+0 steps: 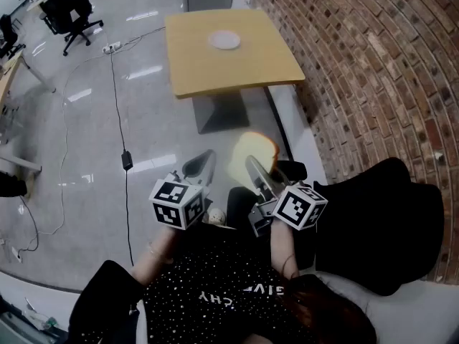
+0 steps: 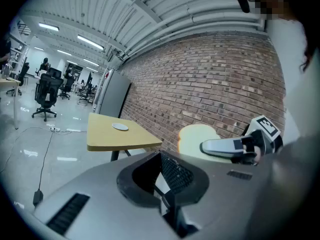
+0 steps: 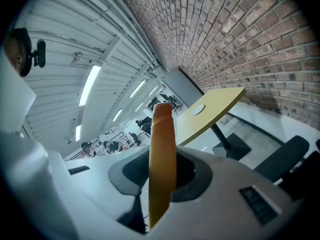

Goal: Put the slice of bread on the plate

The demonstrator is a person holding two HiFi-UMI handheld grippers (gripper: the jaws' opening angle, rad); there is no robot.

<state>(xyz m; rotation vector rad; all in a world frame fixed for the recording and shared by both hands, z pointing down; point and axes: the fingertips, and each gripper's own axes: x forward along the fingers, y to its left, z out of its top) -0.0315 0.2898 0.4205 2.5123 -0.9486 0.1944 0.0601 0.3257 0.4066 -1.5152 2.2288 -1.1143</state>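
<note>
We stood beside a long red brick wall (image 1: 373, 63) on a glossy pale grey floor (image 1: 93, 120). A square yellow-topped bench on a grey pedestal (image 1: 237, 70) stood ahead, near the wall. Black wheeled office chairs (image 1: 68, 9) stood well apart from it, a thin black cable (image 1: 116, 99) trailed across the floor, and white strip lights (image 2: 90, 42) glowed on the ribbed white ceiling (image 2: 165, 4).

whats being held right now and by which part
The right gripper pinches the slice of bread by its flat faces near one edge; the rest sticks out ahead. The left gripper holds nothing.
</note>
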